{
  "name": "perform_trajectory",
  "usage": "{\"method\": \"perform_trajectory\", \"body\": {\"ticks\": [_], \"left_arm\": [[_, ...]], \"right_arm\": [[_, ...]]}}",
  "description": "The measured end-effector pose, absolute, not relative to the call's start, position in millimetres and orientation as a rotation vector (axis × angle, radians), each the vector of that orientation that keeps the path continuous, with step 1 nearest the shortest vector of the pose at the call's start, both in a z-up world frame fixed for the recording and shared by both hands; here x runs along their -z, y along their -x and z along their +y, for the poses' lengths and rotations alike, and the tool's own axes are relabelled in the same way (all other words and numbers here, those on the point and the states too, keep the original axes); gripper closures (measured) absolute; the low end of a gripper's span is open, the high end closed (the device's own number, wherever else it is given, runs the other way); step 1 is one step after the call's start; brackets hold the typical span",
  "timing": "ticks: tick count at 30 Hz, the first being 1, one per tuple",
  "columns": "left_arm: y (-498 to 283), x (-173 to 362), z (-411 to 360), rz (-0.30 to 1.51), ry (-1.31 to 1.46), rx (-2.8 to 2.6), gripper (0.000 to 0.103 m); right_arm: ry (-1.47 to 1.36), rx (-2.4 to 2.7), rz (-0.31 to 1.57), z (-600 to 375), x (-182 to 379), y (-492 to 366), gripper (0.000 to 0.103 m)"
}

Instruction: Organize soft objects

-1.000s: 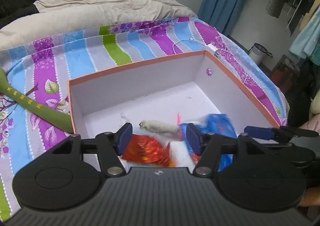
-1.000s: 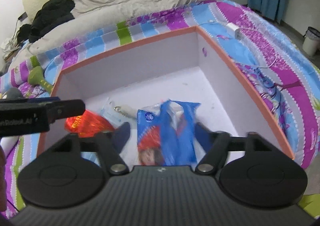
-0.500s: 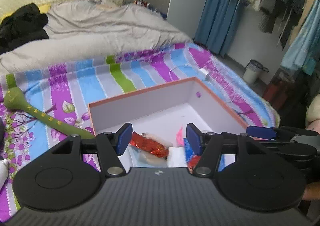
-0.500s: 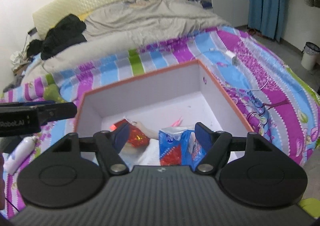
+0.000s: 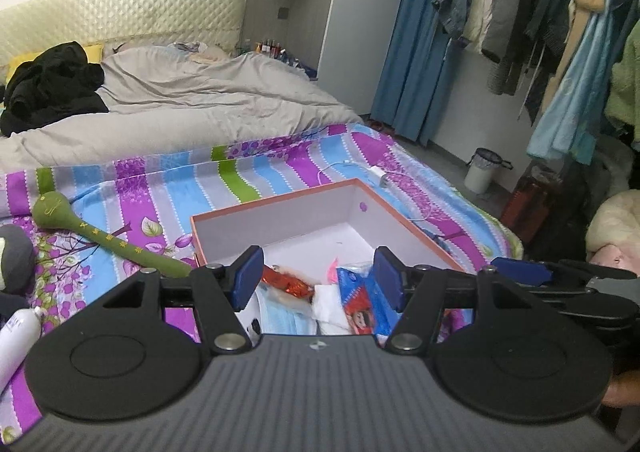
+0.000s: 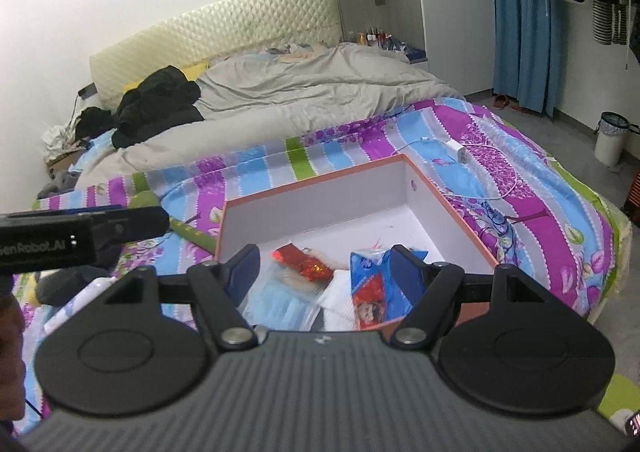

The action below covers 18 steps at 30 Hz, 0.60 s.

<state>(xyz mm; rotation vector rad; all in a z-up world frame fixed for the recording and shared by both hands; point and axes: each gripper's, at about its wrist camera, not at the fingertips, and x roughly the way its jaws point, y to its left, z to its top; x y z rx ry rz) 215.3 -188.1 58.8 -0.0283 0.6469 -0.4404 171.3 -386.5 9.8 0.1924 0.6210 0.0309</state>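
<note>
Both grippers, left point(image 5: 318, 278) and right point(image 6: 324, 274), backing away high, fingers spread and empty; blue packet point(image 6: 374, 284) lying released in box point(image 6: 320, 191) near right; green plush point(image 5: 108, 242) waiting left.

A grey duvet point(image 5: 192, 107) covers the far half of the bed, with a black garment point(image 5: 52, 87) heaped at its ten o'clock corner against the quilted cream headboard point(image 6: 216, 39). On the striped purple, blue and green sheet point(image 5: 280, 163), a white charger point(image 6: 458, 149) and its cable lie at about one o'clock. Blue curtains point(image 5: 412, 51) and hanging clothes point(image 5: 520, 11) fill the two o'clock side, with a small white bin point(image 5: 482, 169) on the floor below them.
</note>
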Motion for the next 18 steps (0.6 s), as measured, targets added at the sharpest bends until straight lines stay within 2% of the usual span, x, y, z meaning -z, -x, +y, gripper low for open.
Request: {"method": "perform_trajectory", "body": {"ticks": [15,17,18], "left_arm": [[-156.2,-70.9,-152.3,0.623,0.027,0.43,0.035],[-149.8,-69.6,-147.2,0.622,0.027,0.422,0.026],[-147.5,-69.2,-144.5,0.619,0.03,0.42,0.024]], "right_arm": [[-0.168,-0.043,0.602,-349.6,-20.2,-120.0,0.029],[-0.167,-0.038,0.6,-345.7,-19.3,-114.3,0.029],[-0.165,-0.036,0.599,-343.5,-19.0,-111.2,0.029]]}}
